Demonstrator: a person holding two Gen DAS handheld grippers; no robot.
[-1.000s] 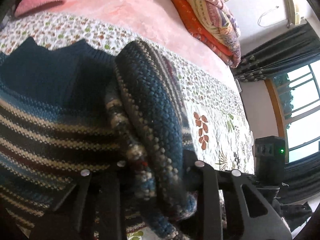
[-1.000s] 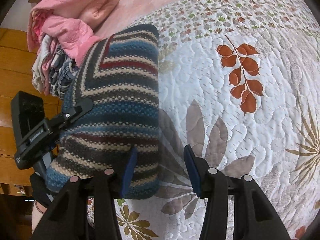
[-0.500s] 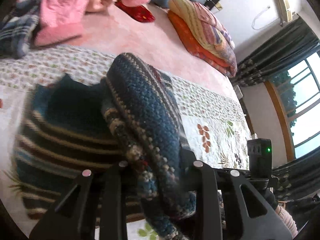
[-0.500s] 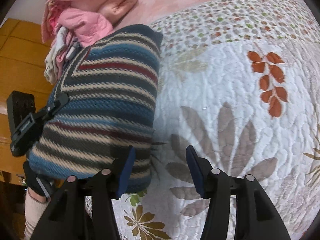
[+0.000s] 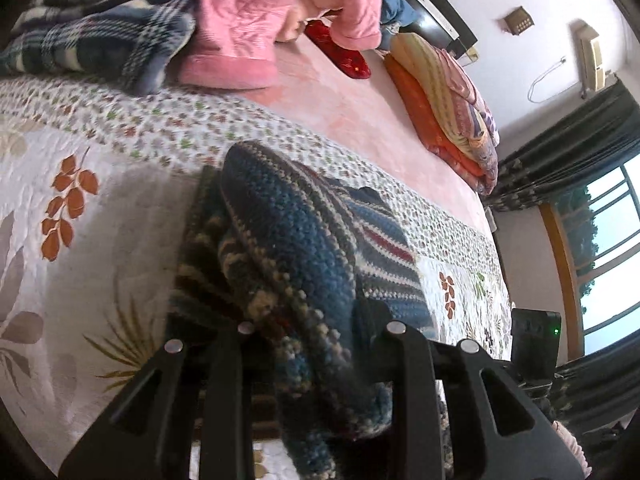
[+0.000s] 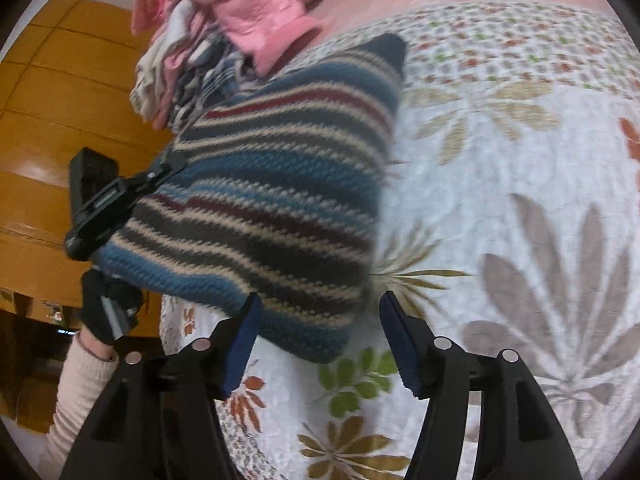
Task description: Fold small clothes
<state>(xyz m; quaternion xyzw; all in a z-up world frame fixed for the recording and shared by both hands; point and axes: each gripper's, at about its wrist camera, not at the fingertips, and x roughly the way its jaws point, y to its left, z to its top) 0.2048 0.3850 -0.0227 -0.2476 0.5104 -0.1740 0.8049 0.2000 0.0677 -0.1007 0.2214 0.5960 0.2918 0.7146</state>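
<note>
Knitted wool, chunky, striped in blue, cream, grey and dark red: sweater [image 5: 304, 256] folded into a thick pad, lying on quilt [image 5: 100, 200]. Near edge bunched between the black fingers of left gripper [image 5: 316, 332], clamped there, the rest spreading away to the far right over the bedding. Seen from the right wrist view as a rough rectangle [image 6: 280, 184], stripes running slantwise, left side gripped by the left tool [image 6: 120, 196], held by a gloved hand [image 6: 104, 312] with a pale ribbed sleeve. Right gripper [image 6: 316, 336] spread wide, nothing held; blue ribbed pads, the left one at the sweater's near edge, contact hard to judge, the right one over bare quilt. Quilt white, stitched in puffy swirls, printed with rust, grey and green leaves. Far off: pink padded garment [image 5: 248, 20], plaid fleece [image 5: 92, 36], stack of folded blankets [image 5: 448, 96] on a pink sheet.
</note>
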